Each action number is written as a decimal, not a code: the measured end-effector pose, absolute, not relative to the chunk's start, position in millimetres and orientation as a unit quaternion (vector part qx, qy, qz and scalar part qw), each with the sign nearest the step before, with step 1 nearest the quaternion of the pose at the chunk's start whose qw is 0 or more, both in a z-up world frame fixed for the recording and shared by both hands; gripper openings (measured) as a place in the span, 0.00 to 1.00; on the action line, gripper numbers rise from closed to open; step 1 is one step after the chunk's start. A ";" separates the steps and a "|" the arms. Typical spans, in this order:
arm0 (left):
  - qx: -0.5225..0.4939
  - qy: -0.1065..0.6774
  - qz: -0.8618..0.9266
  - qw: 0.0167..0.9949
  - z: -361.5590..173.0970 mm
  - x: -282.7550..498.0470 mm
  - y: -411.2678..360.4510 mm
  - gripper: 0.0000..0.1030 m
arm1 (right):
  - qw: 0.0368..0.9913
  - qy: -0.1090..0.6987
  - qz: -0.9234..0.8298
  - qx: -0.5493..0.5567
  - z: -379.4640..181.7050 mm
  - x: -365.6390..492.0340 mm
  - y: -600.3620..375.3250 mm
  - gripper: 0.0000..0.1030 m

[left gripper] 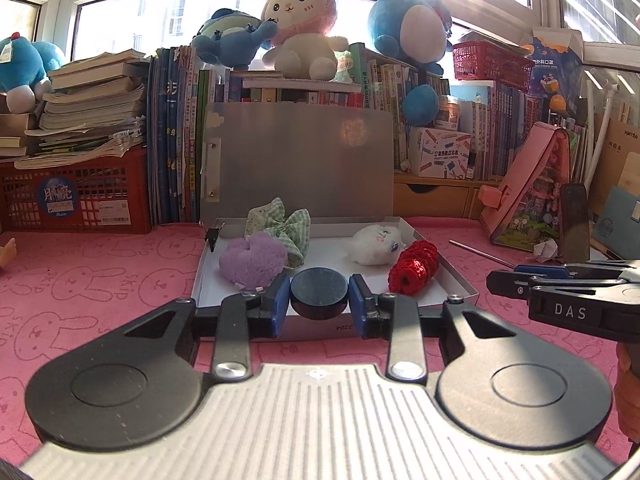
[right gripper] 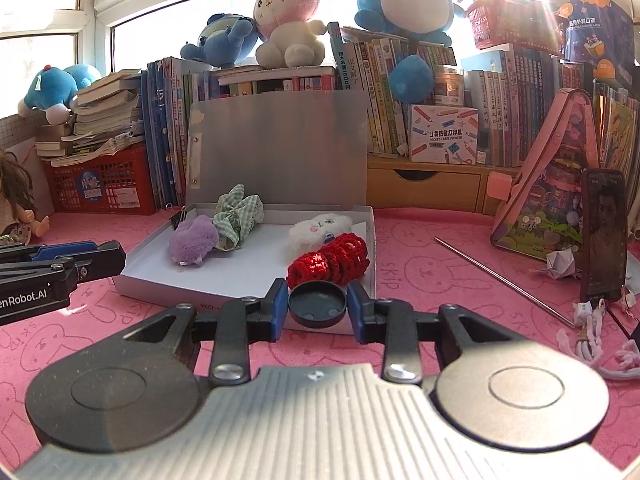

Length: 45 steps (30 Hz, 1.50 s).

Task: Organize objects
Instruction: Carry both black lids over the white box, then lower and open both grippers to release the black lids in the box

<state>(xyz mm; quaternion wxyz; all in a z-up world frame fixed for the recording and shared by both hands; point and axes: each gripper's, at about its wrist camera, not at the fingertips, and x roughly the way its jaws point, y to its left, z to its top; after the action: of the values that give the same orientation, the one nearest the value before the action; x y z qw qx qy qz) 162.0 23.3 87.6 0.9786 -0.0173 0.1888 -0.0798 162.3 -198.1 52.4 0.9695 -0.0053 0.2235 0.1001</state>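
Observation:
My left gripper (left gripper: 319, 300) is shut on a dark round puck (left gripper: 319, 292), flat face up, just before the near edge of an open grey tin box (left gripper: 452, 276). My right gripper (right gripper: 317, 304) is shut on a dark round lid (right gripper: 317, 303), hollow side up, at the box's near right corner (right gripper: 370, 280). Inside the box lie a purple plush heart (left gripper: 252, 260), a green checked scrunchie (left gripper: 284, 224), a white plush (left gripper: 376, 245) and a red crocheted scrunchie (left gripper: 414, 266). The right gripper shows at the right edge (left gripper: 560, 292) of the left wrist view, the left gripper at the left edge (right gripper: 60, 264) of the right wrist view.
A pink bunny-print mat (left gripper: 100, 280) covers the table. Books, plush toys and a red crate (left gripper: 76, 196) line the back. To the right lie a metal rod (right gripper: 504, 276), a propped phone (right gripper: 604, 236), a pink house-shaped case (right gripper: 548, 184) and white cords (right gripper: 588, 332). A doll (right gripper: 16, 200) sits far left.

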 end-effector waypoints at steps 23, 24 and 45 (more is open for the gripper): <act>-0.027 0.218 -0.051 0.974 69.9 228.3 39.6 0.36 | 0.963 0.256 0.084 0.019 32.0 217.1 -198.8 0.35; -0.028 0.221 -0.050 0.974 69.2 232.1 40.5 0.36 | 0.962 0.260 0.083 0.022 31.3 222.2 -198.9 0.35; -0.071 0.312 -0.019 0.947 30.7 305.0 60.2 0.36 | 0.947 0.308 0.078 0.033 8.6 273.7 -195.1 0.35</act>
<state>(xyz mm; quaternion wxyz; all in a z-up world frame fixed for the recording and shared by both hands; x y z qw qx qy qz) 305.0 60.2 30.7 0.9471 -0.0711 0.3123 -0.0191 273.7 -195.1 8.6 0.9475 0.0327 0.3084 0.0784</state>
